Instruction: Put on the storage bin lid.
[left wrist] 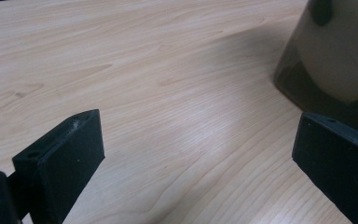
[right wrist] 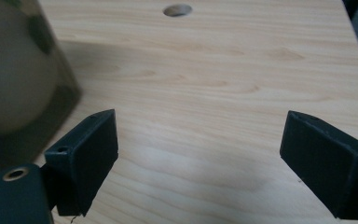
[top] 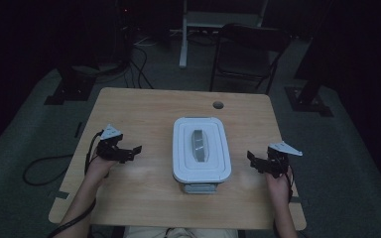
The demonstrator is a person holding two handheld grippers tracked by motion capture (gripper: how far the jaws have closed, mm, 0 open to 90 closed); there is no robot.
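The white box (lid on) stands at the centre of the frame on the counter. The left claw and right claw sit wide open beside it, holding nothing.

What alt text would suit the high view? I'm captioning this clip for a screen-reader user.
A white lidded container with a grey handle on its lid sits mid-table on a wooden table. A person's hands hold an open black tool on each side, the left tool and right tool, both apart from it. The room behind is dark, with a chair.
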